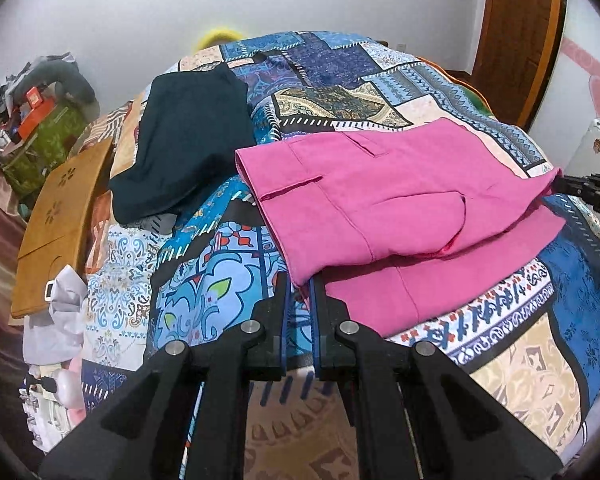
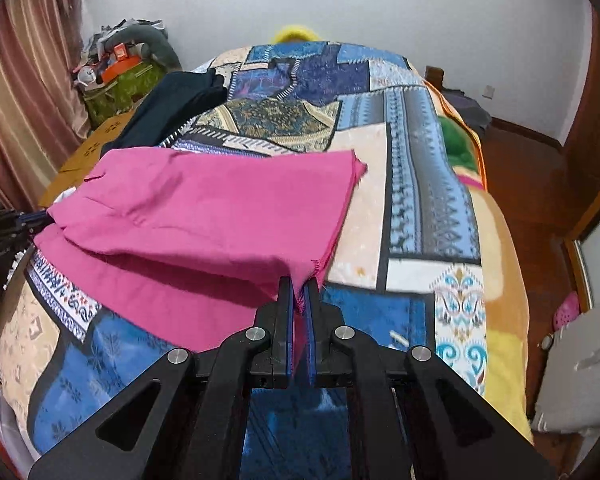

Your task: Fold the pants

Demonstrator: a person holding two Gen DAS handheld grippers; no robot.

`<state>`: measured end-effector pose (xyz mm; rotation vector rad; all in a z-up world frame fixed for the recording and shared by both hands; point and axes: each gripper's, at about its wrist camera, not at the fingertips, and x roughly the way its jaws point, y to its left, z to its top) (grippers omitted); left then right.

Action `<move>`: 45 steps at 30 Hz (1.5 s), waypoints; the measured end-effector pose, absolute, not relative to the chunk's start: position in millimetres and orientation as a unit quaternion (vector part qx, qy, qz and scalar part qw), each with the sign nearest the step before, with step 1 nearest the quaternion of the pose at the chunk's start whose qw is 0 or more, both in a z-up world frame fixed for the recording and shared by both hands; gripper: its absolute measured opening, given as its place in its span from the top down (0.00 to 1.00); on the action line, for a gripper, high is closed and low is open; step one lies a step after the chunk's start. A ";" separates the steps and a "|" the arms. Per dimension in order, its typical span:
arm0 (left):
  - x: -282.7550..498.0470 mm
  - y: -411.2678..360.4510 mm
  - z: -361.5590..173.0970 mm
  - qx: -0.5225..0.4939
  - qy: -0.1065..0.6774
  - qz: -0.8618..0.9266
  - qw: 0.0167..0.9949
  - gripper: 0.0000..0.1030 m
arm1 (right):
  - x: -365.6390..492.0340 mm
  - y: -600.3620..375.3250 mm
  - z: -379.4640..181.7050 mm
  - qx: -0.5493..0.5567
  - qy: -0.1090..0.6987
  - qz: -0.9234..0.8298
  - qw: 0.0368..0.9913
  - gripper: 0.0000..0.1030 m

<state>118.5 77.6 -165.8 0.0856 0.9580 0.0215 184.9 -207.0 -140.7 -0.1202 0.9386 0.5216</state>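
Note:
The pink pants point(image 1: 384, 208) lie on the patchwork bedspread point(image 1: 236, 264), with an upper layer doubled over a lower one. My left gripper point(image 1: 300, 284) is shut on the near corner of the upper layer at the waistband end. My right gripper point(image 2: 300, 292) is shut on the frayed hem corner of the same pants point(image 2: 204, 216) and holds it slightly raised. The right gripper shows at the right edge of the left wrist view point(image 1: 592, 192); the left gripper shows at the left edge of the right wrist view point(image 2: 8, 228).
A folded dark navy garment point(image 1: 188, 140) lies on the far left of the bed. A wooden lap tray point(image 1: 60, 224) leans at the bed's left side. A cluttered green box point(image 2: 116, 84) stands by the curtain. Wooden floor point(image 2: 540, 184) lies right of the bed.

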 end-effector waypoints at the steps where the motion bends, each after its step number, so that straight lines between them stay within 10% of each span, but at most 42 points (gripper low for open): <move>1: 117.7 77.5 -164.3 0.043 0.461 0.011 0.886 0.92 | 183.4 -208.8 -141.3 -0.057 0.452 0.246 0.855 0.93; 10: 105.6 78.2 -126.8 0.047 0.420 0.020 0.906 0.71 | 155.3 -204.9 -112.7 -0.090 0.413 0.259 0.868 0.57; 17: 117.7 58.4 -109.4 0.053 0.401 -0.001 0.915 0.10 | 156.4 -163.6 -108.2 -0.121 0.407 0.309 0.851 0.44; 29: 143.0 3.4 -152.7 0.115 0.457 -0.057 0.880 0.09 | 169.3 -109.5 -144.0 -0.191 0.436 0.350 0.807 0.47; 35: 148.3 -12.7 -167.3 0.139 0.462 -0.073 0.873 0.09 | 176.5 -102.4 -145.7 -0.163 0.442 0.372 0.800 0.88; 38: 151.7 -15.1 -168.1 0.141 0.459 -0.075 0.874 0.10 | 174.9 -100.2 -145.8 -0.163 0.436 0.374 0.802 0.93; 43: 156.0 -20.9 -168.7 0.164 0.449 -0.073 0.875 0.38 | 172.9 -107.4 -131.2 -0.141 0.415 0.376 0.816 0.95; 45: 158.0 -21.4 -167.0 0.176 0.440 -0.058 0.879 0.70 | 172.6 -109.2 -125.0 -0.137 0.408 0.375 0.821 0.95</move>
